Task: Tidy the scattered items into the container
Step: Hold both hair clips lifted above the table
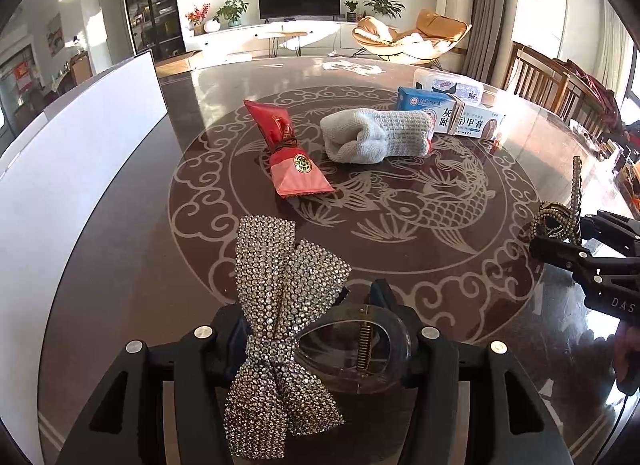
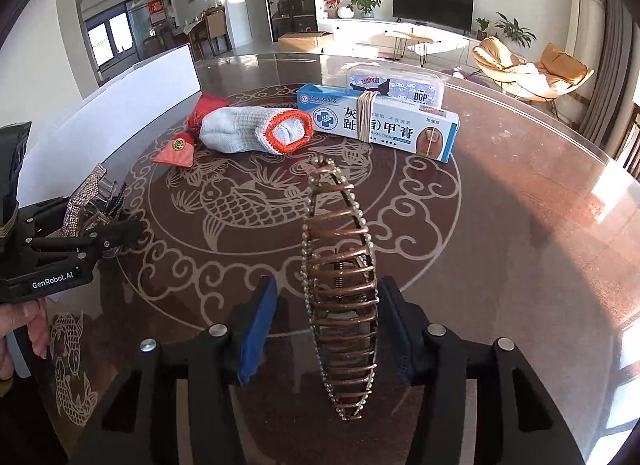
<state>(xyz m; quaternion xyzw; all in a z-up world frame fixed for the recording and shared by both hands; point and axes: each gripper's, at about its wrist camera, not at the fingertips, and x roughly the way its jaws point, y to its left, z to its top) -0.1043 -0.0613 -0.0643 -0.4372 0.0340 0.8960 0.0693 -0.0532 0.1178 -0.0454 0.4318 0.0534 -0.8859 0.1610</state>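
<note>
Left tool (image 1: 316,329): clenching a clear hair claw (image 1: 360,341) that is carrying a rhinestone bow (image 1: 280,329); the bow is spreading upward and downward past the left finger, and the claw's spring is showing between the two fingers.

Right tool (image 2: 328,325): a copper banana clip (image 2: 340,297) edged with small beads is standing upright between its blue-padded fingers (image 2: 256,329). The clip is sitting against the right finger, while a gap is showing toward the left one; whether the tool is gripping it firmly cannot be told.

Landmark: the carp motif (image 1: 416,209) printed at the centre of the round dark surface (image 1: 500,169). All places below are being given relative to it.

- Red sachet (image 1: 292,157): lying flat just beyond the carp, to its left.
- Rolled grey-white glove (image 1: 376,137) with an orange cuff (image 2: 288,133): lying just beyond the carp, right of the sachet and near it.
- Blue-and-white ointment box (image 1: 448,113), banded with elastic: lying beyond the carp, just behind the glove.
- Clear lidded case (image 1: 448,85) with a cartoon label: sitting farthest beyond the carp, touching the back of the ointment box.
- White container (image 1: 72,137): standing well left of the carp, at the surface's edge.
</note>
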